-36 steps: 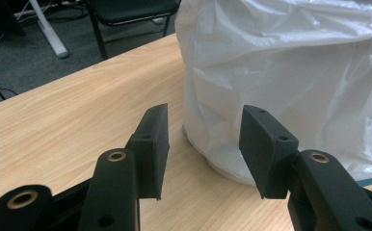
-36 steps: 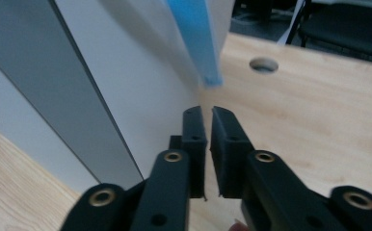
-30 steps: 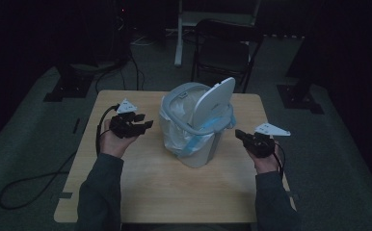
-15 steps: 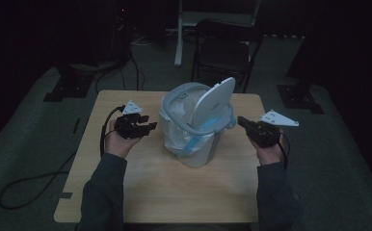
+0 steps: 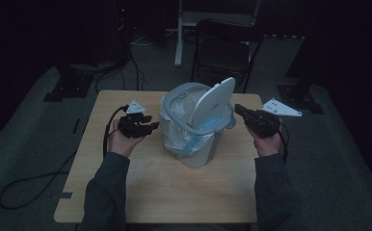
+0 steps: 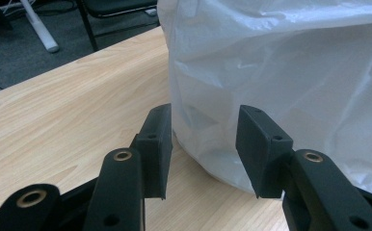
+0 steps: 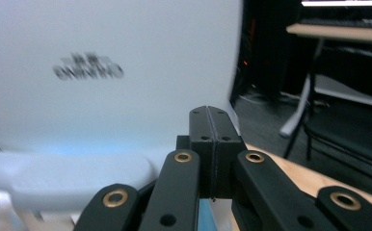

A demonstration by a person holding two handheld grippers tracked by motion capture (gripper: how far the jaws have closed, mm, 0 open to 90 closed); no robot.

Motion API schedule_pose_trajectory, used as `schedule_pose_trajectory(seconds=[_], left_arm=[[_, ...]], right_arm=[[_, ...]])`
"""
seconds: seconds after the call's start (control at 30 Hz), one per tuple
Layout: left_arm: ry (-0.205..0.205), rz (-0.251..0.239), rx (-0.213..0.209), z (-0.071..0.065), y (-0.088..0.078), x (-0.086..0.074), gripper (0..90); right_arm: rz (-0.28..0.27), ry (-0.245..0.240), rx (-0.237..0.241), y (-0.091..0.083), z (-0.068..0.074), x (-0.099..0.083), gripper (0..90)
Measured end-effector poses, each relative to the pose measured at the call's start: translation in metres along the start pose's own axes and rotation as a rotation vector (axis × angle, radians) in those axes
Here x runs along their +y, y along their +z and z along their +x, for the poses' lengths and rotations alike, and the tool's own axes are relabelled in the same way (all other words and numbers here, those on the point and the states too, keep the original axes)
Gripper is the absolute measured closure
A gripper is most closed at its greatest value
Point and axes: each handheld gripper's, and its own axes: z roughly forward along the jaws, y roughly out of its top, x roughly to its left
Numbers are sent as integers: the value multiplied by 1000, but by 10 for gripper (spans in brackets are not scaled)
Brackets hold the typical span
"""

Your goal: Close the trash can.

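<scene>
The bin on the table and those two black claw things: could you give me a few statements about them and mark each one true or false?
1. The bin's lid stands raised. True.
2. The white bag lines the bin and hangs over its outside. True.
3. The right gripper has its jaws wide apart. False: they are shut together, with nothing between them.
4. The left gripper clamps the bag. False: its jaws stand apart just in front of the bag and have just been closing a little.
5. The bin lies tipped over on the table. False: it stands upright.
</scene>
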Motion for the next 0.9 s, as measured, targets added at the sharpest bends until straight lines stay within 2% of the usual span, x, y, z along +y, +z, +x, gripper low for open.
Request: schedule_pose_trajectory(seconds=[0.27, 0.5, 0.77, 0.9], left_arm=[[-1, 3, -11, -1, 7, 1, 580], [-8, 1, -17, 0, 10, 2, 580], [-1, 4, -30, -3, 13, 2, 580], [3, 8, -32, -3, 13, 2, 580]], right_arm=[[-27, -15, 47, 16, 5, 19, 898], [-45, 11, 89, 28, 2, 26, 899], [23, -7, 149, 50, 6, 32, 899], [116, 1, 184, 69, 7, 33, 900]])
